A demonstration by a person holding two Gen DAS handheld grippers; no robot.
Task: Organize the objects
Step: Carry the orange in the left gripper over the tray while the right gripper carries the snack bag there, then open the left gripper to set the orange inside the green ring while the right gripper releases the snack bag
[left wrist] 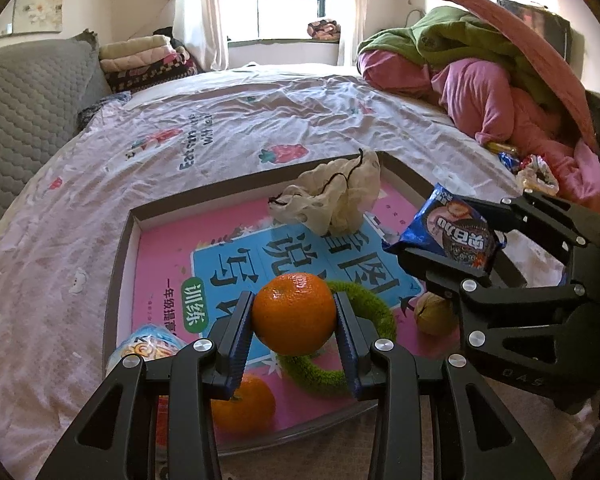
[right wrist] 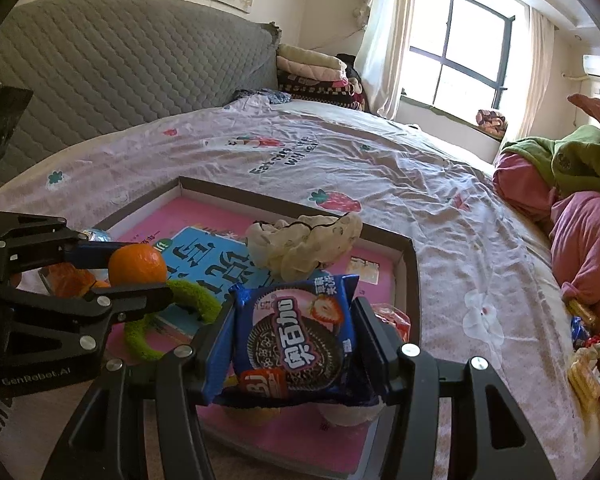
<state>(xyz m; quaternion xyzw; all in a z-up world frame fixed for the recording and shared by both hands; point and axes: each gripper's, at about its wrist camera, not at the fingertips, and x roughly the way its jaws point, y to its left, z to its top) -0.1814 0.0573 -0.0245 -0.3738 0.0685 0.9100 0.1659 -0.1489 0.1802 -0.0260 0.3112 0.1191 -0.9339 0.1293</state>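
Left gripper [left wrist: 294,316] jaws clamp a glossy orange [left wrist: 294,314]; right gripper [right wrist: 294,334] jaws clamp a blue cookie packet [right wrist: 296,336]

The left claw [left wrist: 294,320] points down at a slant, its two black fingers pressed on a round orange fruit [left wrist: 294,314]. The right claw [right wrist: 296,344] tilts down beside it, squeezing a blue cookie packet [right wrist: 296,336].

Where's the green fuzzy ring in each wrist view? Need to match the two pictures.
Left wrist: green fuzzy ring lies low centre in the box, behind and under the orange held by the left gripper.
Right wrist: ring sits left of centre, partly hidden by the left gripper's lower finger.
Shared landmark: crumpled cream cloth at the box's far side.
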